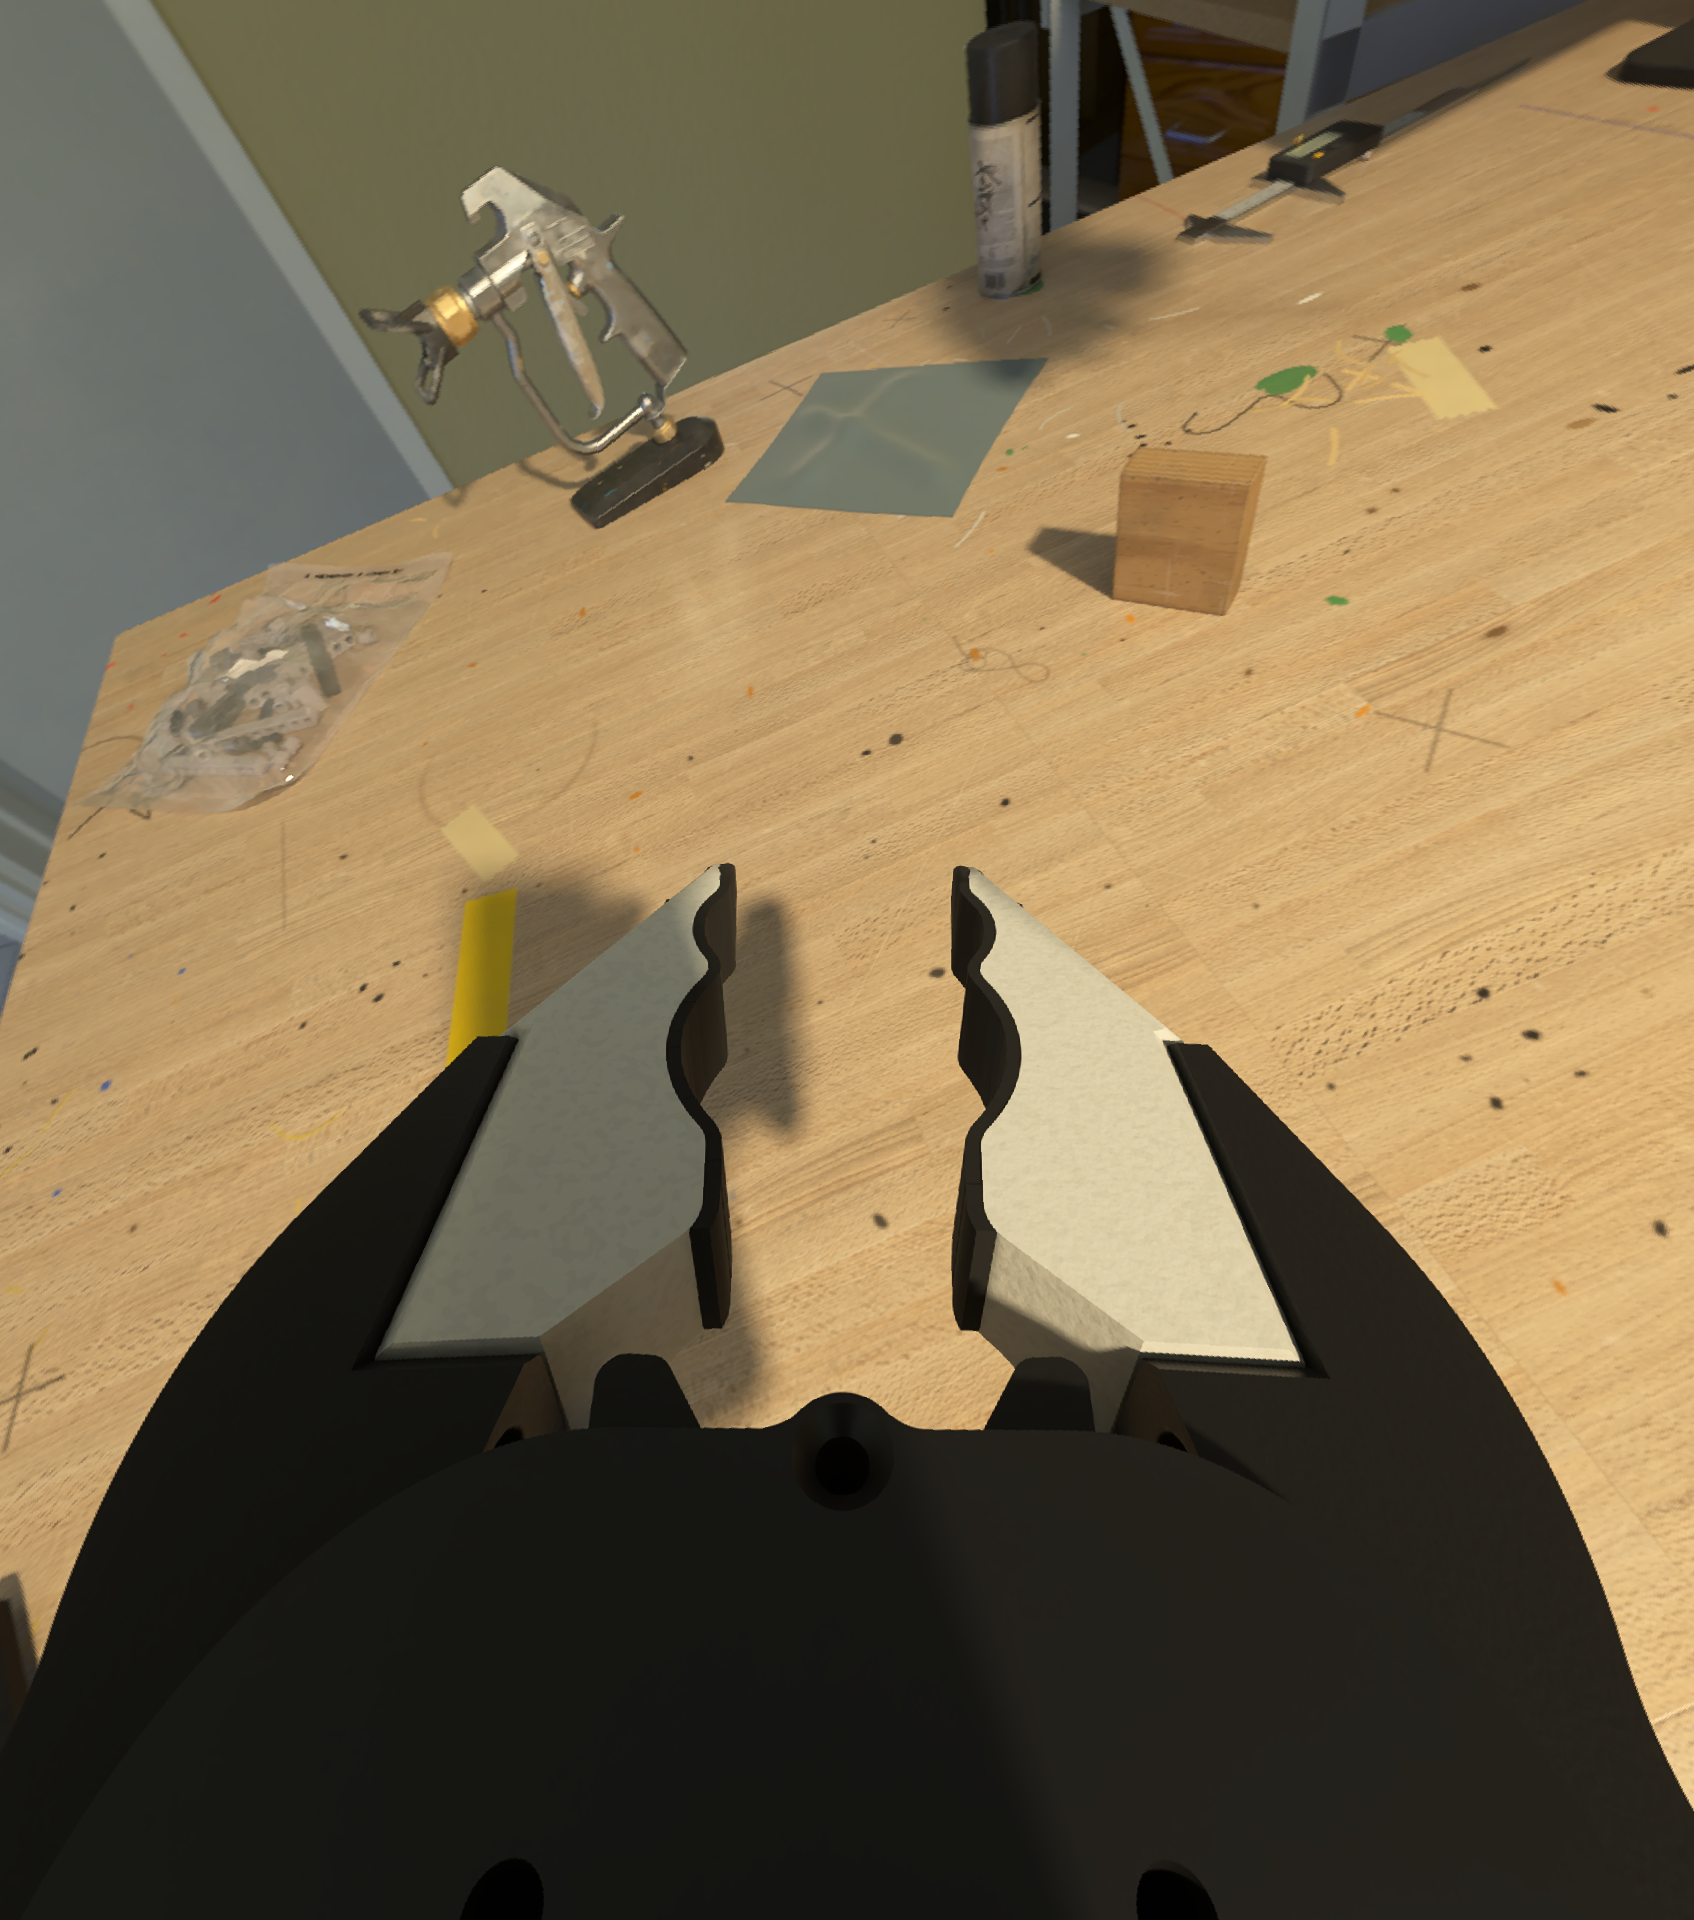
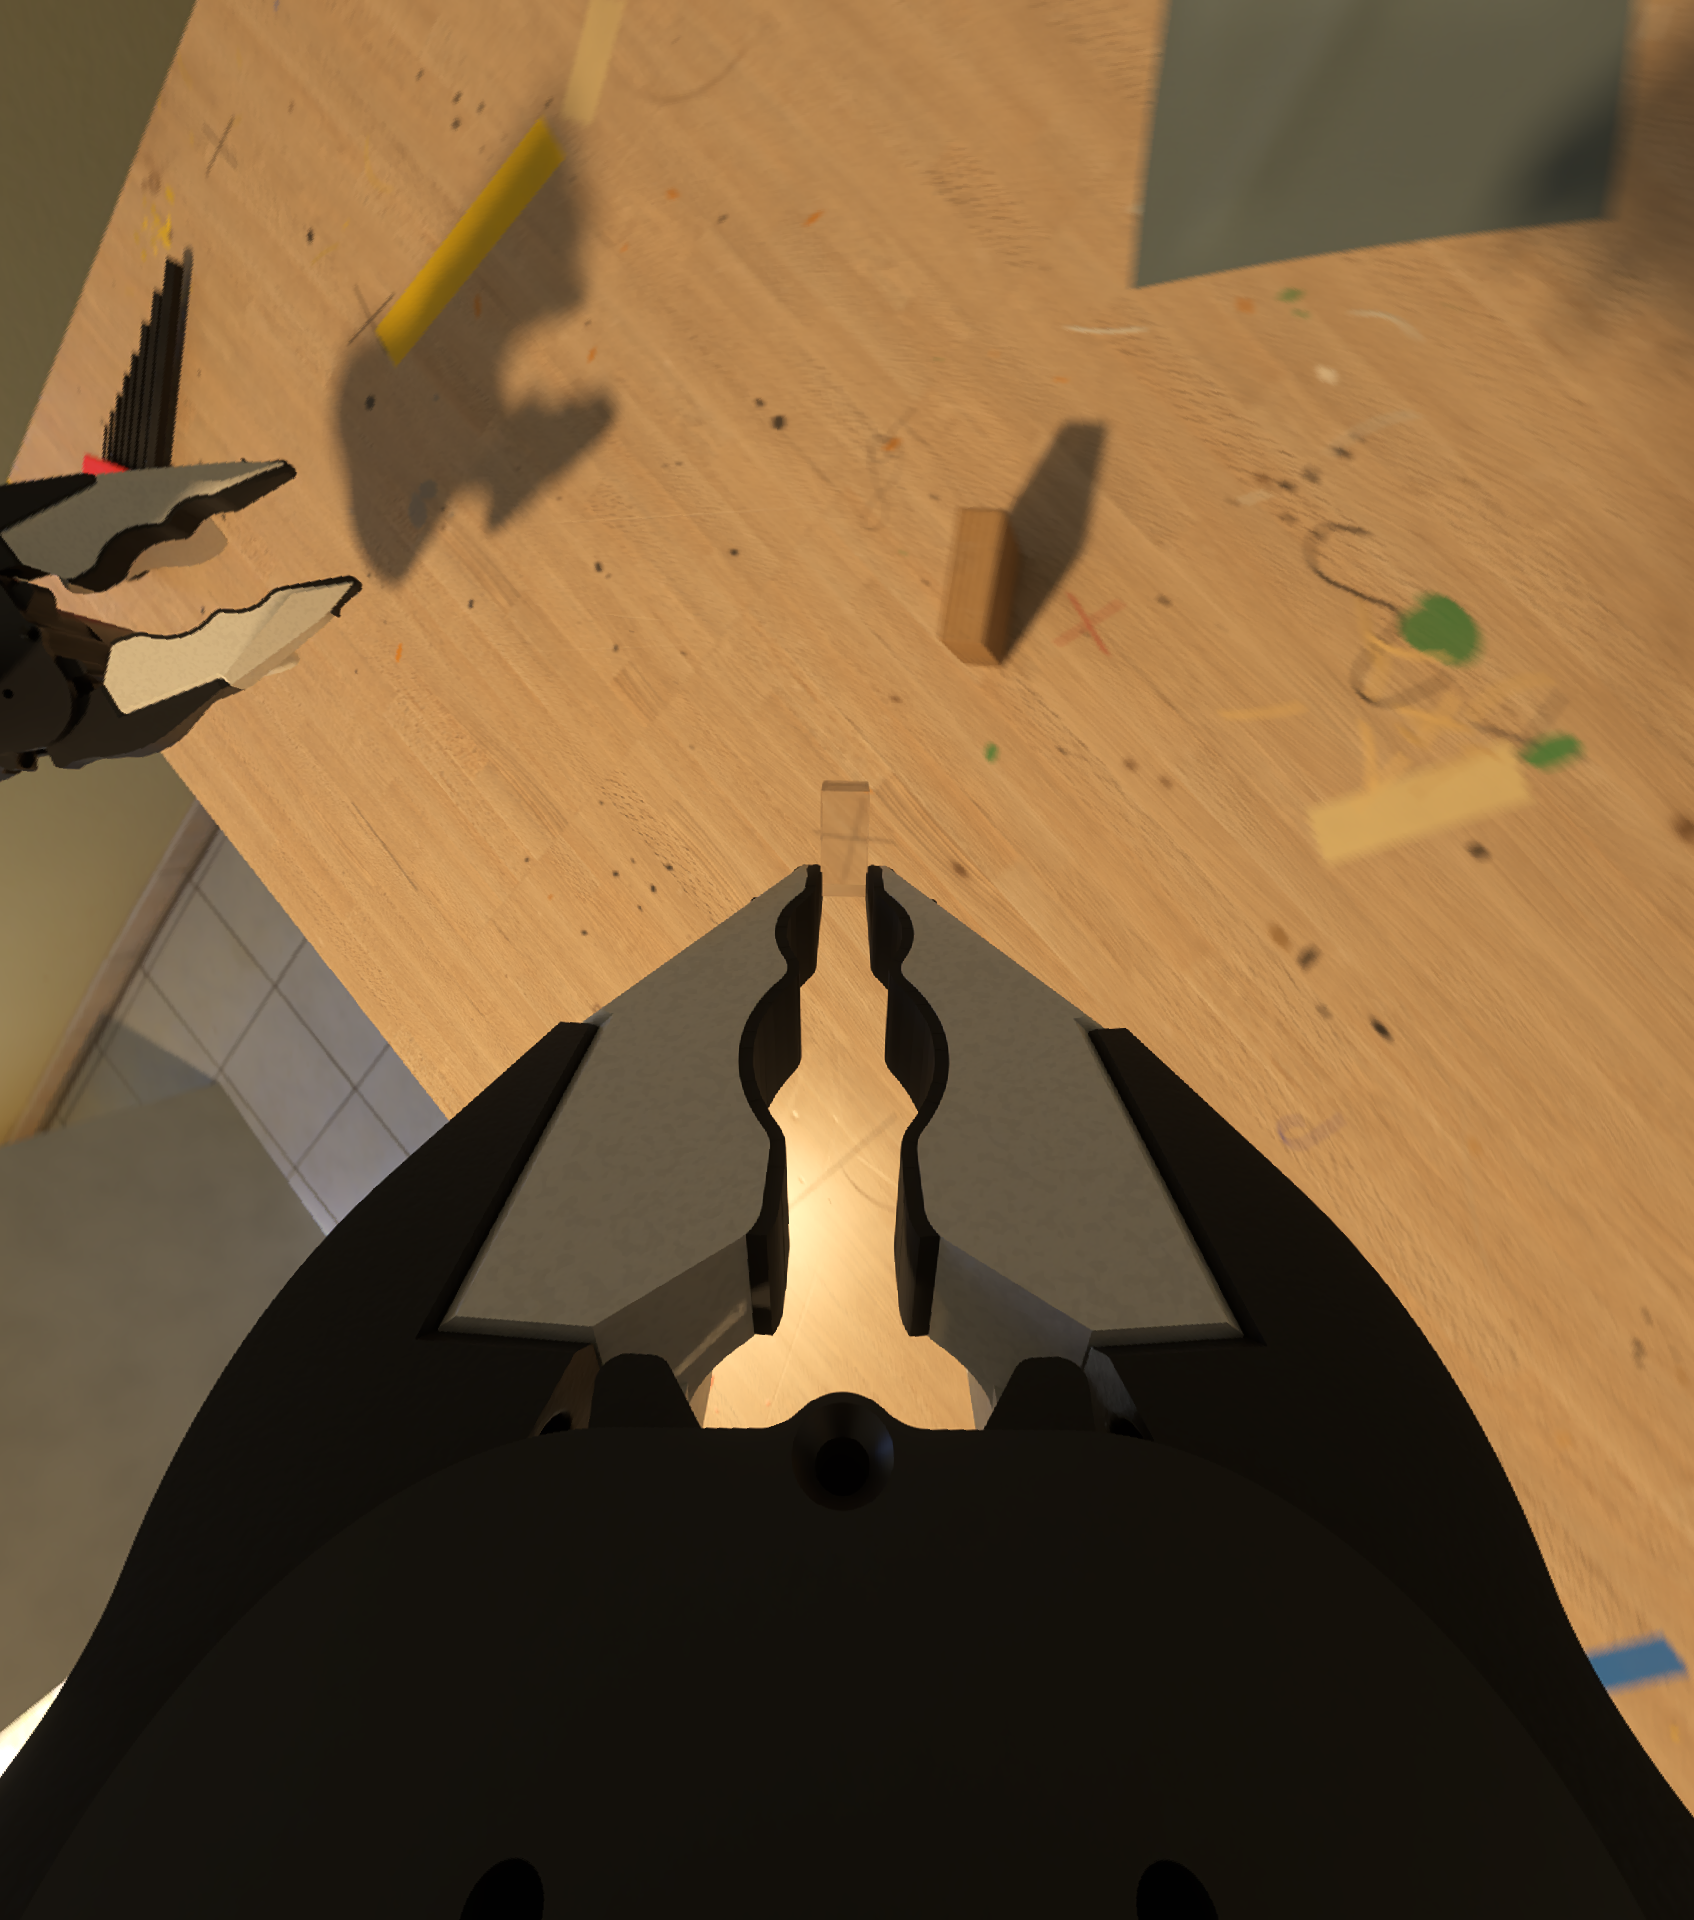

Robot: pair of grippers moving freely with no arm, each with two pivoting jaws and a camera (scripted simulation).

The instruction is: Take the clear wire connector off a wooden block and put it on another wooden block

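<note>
My right gripper (image 2: 844, 878) is shut on the clear wire connector (image 2: 844, 821), a small see-through block that sticks out past its fingertips, high above the wooden table (image 2: 718, 623). A wooden block (image 2: 978, 585) stands on the table beyond and to the right of the connector. The same block (image 1: 1186, 527) shows in the left wrist view, far ahead and right of my left gripper (image 1: 844, 883), which is open and empty above the table. My left gripper also shows at the left of the right wrist view (image 2: 318, 530). Only one wooden block is in view.
A metal spray gun (image 1: 552, 312), a grey sheet (image 1: 890, 436), a spray can (image 1: 1007, 156), a caliper (image 1: 1290, 177) and a clear bag of parts (image 1: 271, 686) lie along the table's far and left edges. A yellow strip (image 1: 484, 966) and black hex keys (image 2: 152, 364) lie near the left gripper.
</note>
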